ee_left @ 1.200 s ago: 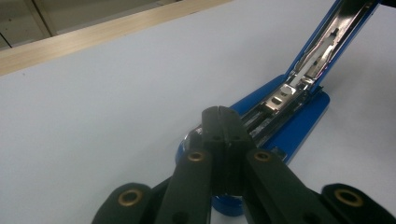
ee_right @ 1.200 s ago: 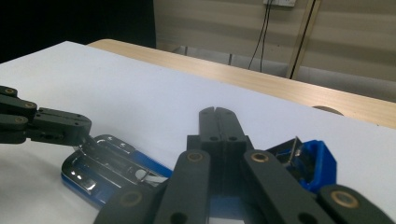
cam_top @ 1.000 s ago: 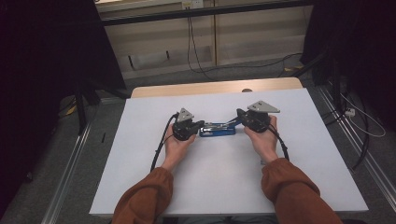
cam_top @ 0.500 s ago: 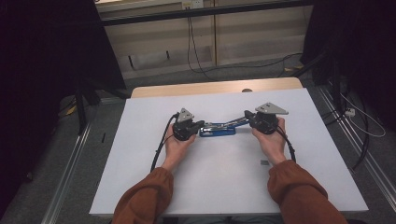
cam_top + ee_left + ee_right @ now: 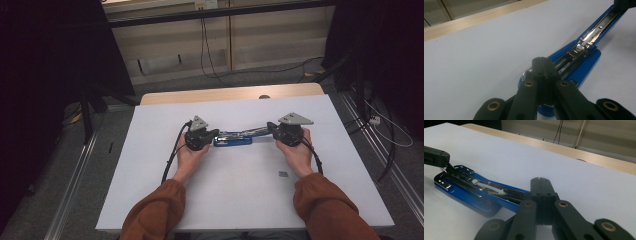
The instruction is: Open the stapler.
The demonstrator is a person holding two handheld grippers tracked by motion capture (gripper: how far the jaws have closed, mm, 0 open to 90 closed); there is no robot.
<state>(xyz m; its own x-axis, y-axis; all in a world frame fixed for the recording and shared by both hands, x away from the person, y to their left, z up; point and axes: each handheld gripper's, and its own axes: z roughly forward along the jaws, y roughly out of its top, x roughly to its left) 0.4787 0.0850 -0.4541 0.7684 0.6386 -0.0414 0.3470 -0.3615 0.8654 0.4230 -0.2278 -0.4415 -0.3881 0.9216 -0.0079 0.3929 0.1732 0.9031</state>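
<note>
You've got a blue plastic stapler with shiny metal magazine (image 5: pixel 233 138) near the middle of the white desk (image 5: pixel 240 200), closer to the far edge. It's swung wide open: base flat on the desk, top arm (image 5: pixel 255 131) lifted and stretched toward the right edge, staple channel (image 5: pixel 591 35) exposed facing up.

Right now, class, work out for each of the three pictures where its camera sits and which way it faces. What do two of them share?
High view: above the person's side, looking forward and down at the white table; both forearms, left gripper and right gripper show.
Left gripper view: rides the left gripper, looking along its jaws at the opened blue stapler.
Right gripper view: rides the right gripper, looking along its jaws across the table.
Shared: both gripper views show the stapler's metal channel.
</note>
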